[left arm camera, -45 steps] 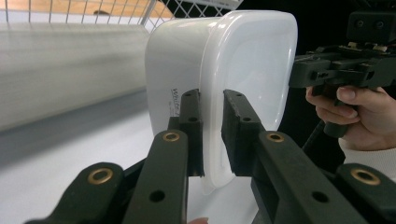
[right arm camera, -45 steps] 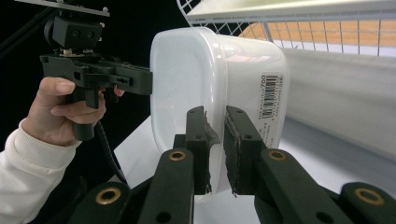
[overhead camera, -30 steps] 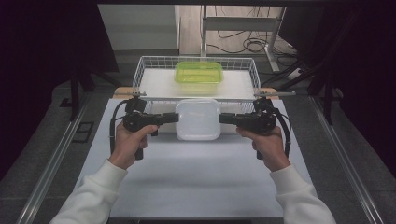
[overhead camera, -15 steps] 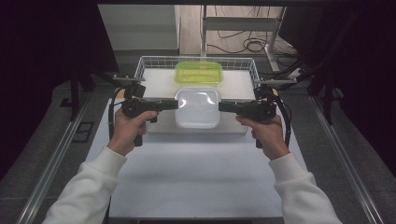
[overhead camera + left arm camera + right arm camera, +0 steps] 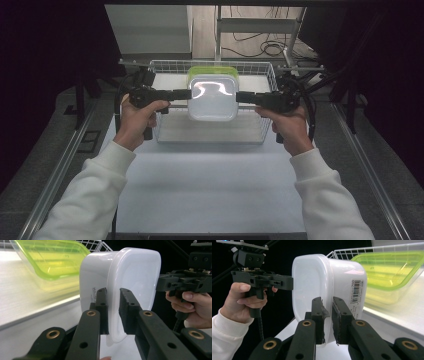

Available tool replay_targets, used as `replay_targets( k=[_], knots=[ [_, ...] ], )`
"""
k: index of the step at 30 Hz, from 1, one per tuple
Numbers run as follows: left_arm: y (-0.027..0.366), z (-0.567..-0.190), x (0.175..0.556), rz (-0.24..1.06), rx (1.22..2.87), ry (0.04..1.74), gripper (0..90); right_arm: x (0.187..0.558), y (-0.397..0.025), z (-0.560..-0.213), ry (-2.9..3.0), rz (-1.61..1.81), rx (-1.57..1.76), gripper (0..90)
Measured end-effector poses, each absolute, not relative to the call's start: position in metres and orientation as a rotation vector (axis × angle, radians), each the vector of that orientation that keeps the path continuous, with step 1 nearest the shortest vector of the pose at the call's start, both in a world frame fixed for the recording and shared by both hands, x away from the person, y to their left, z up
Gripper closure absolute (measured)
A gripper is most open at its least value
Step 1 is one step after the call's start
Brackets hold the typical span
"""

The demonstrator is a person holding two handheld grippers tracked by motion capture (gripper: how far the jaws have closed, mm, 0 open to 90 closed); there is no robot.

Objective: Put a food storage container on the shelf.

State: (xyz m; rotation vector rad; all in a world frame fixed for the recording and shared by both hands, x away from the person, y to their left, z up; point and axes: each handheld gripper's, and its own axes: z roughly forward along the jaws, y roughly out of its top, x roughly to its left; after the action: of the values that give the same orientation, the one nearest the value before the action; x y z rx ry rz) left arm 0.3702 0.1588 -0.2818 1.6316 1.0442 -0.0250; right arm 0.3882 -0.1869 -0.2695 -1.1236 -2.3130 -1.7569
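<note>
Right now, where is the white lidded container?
In the high view, the white container hangs mid-table above the wire basket, clamped by its rim between the left gripper and right gripper, just before the green container.

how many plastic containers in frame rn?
2. The white container is held in the air between the left tool and the right tool, above the wire basket. The green container sits inside the basket behind it. More may be hidden.

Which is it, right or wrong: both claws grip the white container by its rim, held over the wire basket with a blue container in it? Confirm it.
Wrong on the colour. The container in the wire basket is green, as the high view shows. Left claw and right claw do grip the white container by its rim.
</note>
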Motion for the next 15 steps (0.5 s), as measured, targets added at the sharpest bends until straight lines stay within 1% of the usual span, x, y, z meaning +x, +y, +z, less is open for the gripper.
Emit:
replay_targets(
  k=[15],
  knots=[
    [0.160, -0.258, 0.398, -0.015, 1.629, 1.051, 78.6, 0.417, -0.186, -0.249, -2.290, -1.771, -1.133, 79.8]
  ],
)
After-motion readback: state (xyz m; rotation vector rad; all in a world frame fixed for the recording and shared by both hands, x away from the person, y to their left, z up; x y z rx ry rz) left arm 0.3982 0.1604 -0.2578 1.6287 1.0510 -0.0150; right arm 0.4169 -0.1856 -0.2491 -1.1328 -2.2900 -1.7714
